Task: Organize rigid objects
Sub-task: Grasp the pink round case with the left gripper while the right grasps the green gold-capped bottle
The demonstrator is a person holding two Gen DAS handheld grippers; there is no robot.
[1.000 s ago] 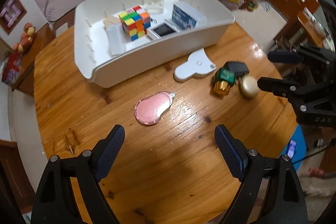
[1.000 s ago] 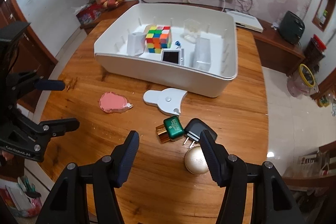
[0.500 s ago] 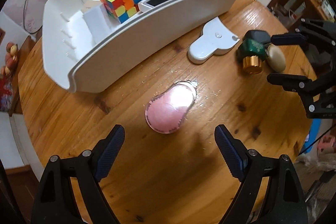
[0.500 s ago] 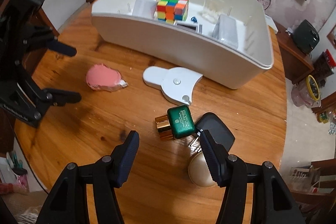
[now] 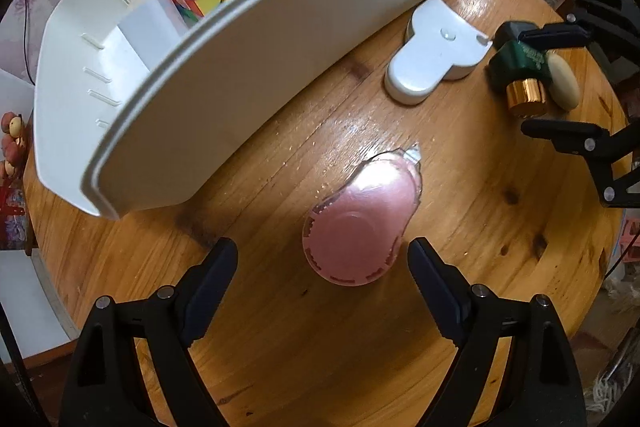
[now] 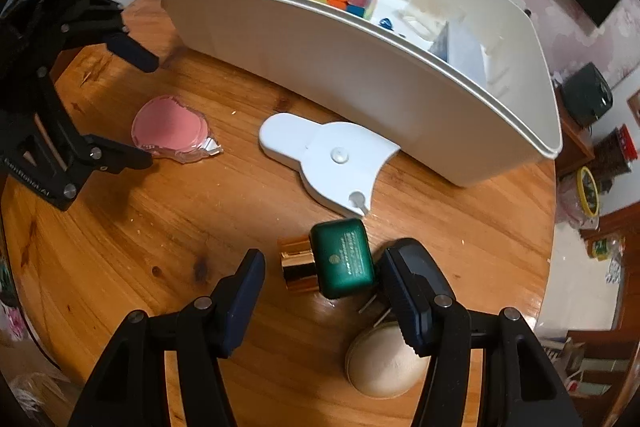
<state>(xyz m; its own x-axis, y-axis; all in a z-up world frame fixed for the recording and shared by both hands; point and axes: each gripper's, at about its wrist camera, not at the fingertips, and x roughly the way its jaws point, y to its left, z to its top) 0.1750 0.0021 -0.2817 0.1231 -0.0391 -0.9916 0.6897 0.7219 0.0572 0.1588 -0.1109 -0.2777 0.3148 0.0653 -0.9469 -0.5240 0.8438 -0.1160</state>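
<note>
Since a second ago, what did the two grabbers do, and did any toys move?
Both came down closer to the table. The left gripper now frames the pink tape dispenser; the right gripper frames the green bottle. Neither holds anything yet. The objects and the white bin stayed put.

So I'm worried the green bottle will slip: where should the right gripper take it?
Across the green bottle's flat body, from above. It lies on its side on the table, gold cap sideways; the right gripper hangs open astride it.
</note>
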